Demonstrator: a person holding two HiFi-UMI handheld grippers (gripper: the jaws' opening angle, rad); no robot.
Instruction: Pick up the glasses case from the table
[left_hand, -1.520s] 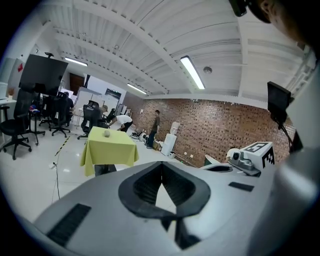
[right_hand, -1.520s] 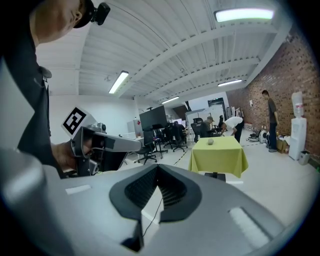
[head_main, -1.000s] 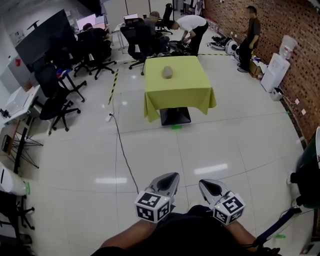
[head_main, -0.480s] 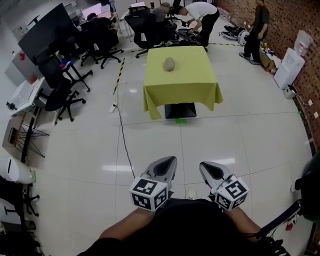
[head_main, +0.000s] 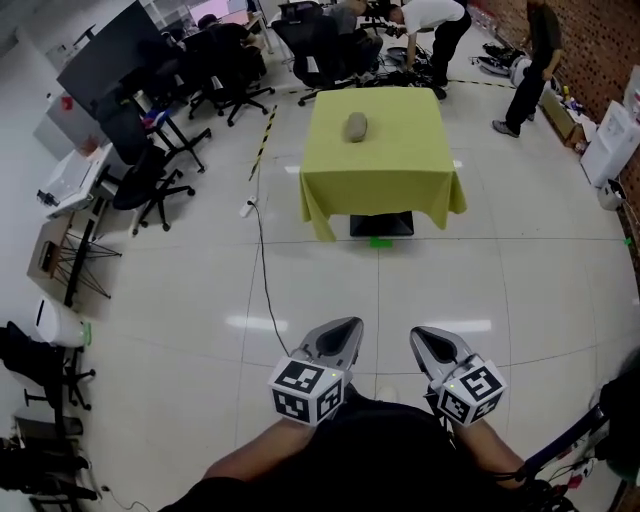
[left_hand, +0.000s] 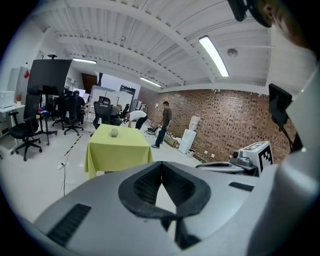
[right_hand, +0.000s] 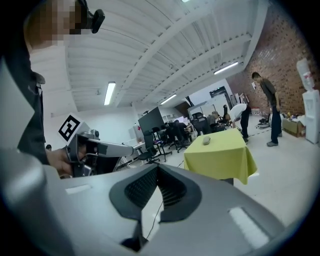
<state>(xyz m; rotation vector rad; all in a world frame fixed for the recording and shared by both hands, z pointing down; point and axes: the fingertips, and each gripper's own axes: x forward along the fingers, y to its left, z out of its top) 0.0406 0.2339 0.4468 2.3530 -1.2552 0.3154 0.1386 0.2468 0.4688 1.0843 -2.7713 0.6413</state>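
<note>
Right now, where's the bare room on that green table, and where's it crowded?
The cloth is bare apart from the glasses case, left of middle: the right half and the near strip are free. The floor toward it is open, save a cable at left. Office chairs and people crowd its far side.

We count one surface (head_main: 390, 180), draped in one yellow-green cloth, and one glasses case (head_main: 355, 127) on it. We count two hand-held grippers: one left hand-held gripper (head_main: 347, 326) and one right hand-held gripper (head_main: 421, 335). One cable (head_main: 262, 270) crosses the floor. Two people stand beyond, one in white (head_main: 432, 14) and one in dark clothes (head_main: 537, 55). The office chairs (head_main: 150, 185) crowd together, so we cannot count them exactly.
</note>
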